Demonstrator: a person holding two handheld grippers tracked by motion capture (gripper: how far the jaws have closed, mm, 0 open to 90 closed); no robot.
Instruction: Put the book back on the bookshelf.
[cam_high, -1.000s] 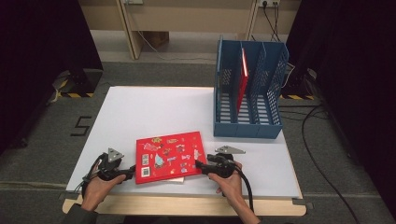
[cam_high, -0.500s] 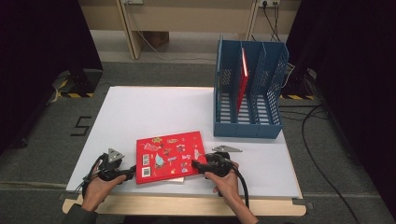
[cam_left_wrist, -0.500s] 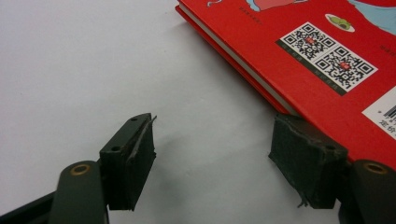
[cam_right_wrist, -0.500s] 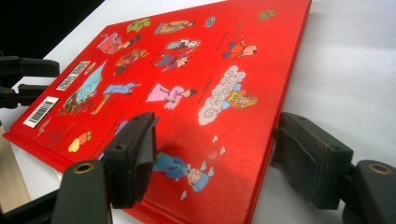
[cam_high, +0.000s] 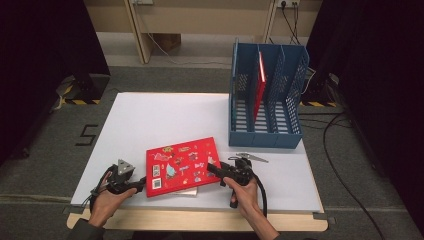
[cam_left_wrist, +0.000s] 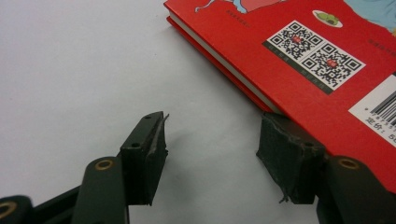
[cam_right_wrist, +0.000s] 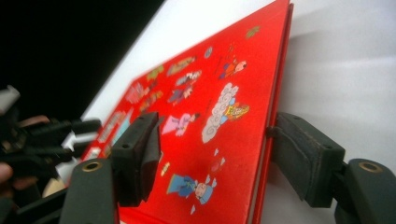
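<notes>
High view: the red picture book (cam_high: 182, 166) lies flat on the white table (cam_high: 150, 120) between both grippers. The left gripper (cam_high: 142, 181) has its fingertips at the book's near left corner, and the right gripper (cam_high: 210, 167) at its right edge.

Left gripper view: the fingers stand apart over bare table, gripping nothing. The book's corner sits just beyond the right pad (cam_left_wrist: 289, 154).

Right gripper view: the fingers have just been closing, yet stay apart. The book's edge lies between them, with one pad (cam_right_wrist: 140, 149) over the cover and the other beside the edge.
</notes>
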